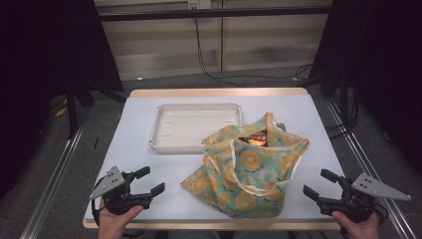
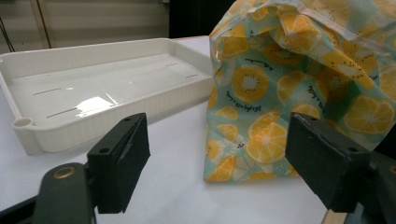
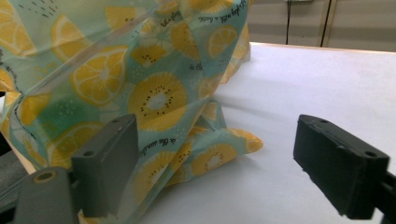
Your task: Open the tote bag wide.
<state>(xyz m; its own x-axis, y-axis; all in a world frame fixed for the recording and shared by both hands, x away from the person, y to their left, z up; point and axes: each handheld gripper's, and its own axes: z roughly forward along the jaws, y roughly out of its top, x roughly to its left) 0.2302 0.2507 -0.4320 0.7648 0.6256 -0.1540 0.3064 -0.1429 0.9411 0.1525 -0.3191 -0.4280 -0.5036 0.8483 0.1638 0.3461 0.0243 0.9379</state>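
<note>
Inside the fruit-print bag (image 1: 249,174) something orange, perhaps a packet (image 1: 256,139), lies half-hidden; both tools gape empty.

Not much to read here tbh. The bag (image 3: 154,93) has small cursive black lettering scattered between the printed citrus slices, you can spot lines of it in both gripper views, but it's too small and blurry for me to make out any actual words. There's a red and orange packet (image 1: 257,139) peeking out of the bag's mouth with some kind of print on it, also unreadable. Nothing legible on the tray (image 2: 107,88).
</note>
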